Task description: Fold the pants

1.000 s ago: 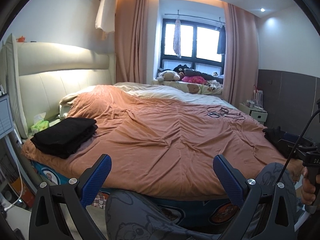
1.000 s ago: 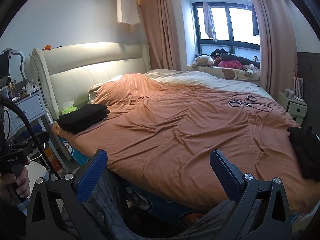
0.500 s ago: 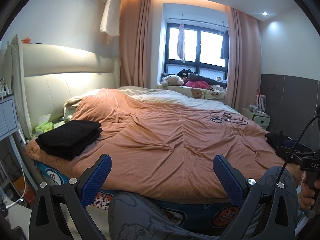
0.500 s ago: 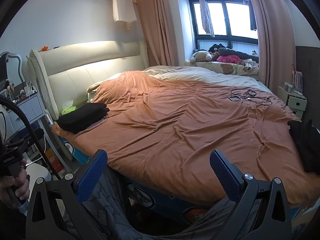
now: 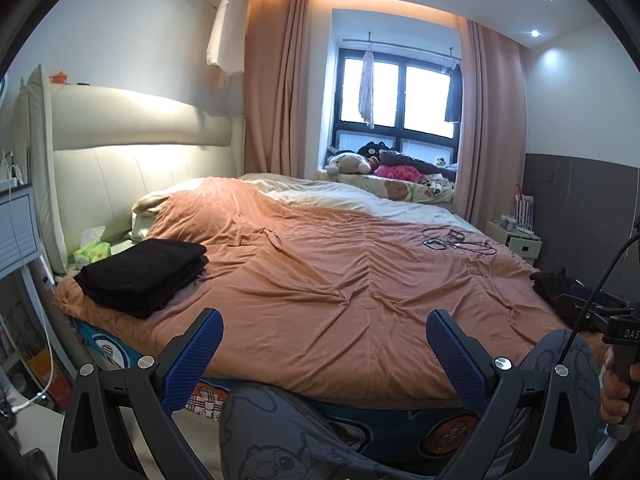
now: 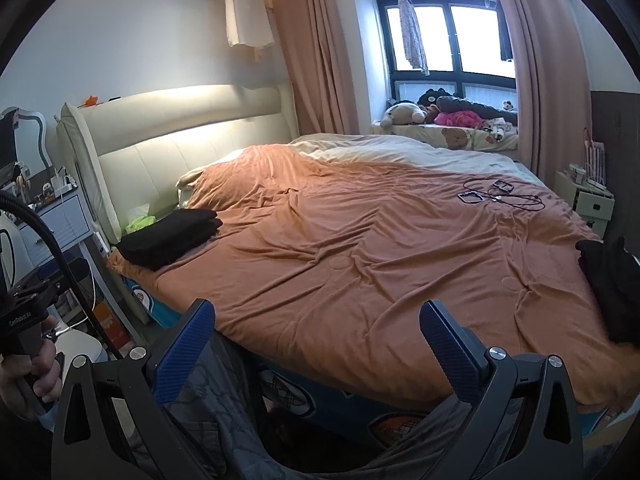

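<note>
Your left gripper (image 5: 324, 344) hangs off the near edge of the bed (image 5: 340, 280), its blue fingers (image 5: 200, 352) spread wide with nothing between them. Your right gripper (image 6: 316, 340) is the same: fingers well apart, empty, short of the bed's near edge. Your knees, in grey printed fabric, sit below both grippers, against the bed's side.

A folded black stack (image 5: 144, 270) lies on the bed's near corner by the headboard (image 5: 140, 152), just beside a green tissue pack (image 5: 93, 250). A second dark garment (image 6: 612, 284), loosely heaped, lies at the bed's opposite near corner, well apart from the stack; whether it is the pants you cannot tell from here. Neither gripper touches either one.

A tangle of cables (image 5: 456, 242) rests on the bed's far side. Beyond the bed, plush toys (image 5: 348, 162) line the window ledge.
</note>
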